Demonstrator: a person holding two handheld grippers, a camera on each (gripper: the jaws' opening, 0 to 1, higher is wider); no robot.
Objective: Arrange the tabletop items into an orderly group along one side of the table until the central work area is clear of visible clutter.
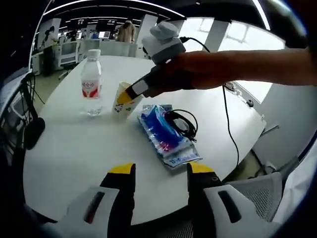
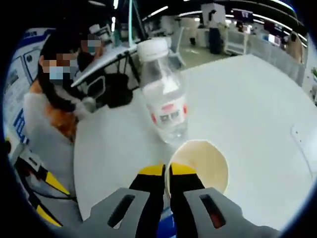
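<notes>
Right gripper: yellow-tipped fingers pinched nearly together on the near rim of the paper cup, one inside, one outside. In the right gripper view the cup stands open-mouthed on the white tabletop, interior cream and bare. Just beyond it, almost touching, a clear water bottle with white cap and red-and-white label; the lettering is too blurred to read.

Left gripper: fingers spread wide, holding nothing, hovering over the near tabletop edge. Ahead of them lies a blue plastic packet, white print along its near end illegible, with a coiled black cable resting on it. Farther out, the right gripper grips the cup, whose side carries yellow and green print. The bottle stands upright beside the cup, its red label unreadable.
</notes>
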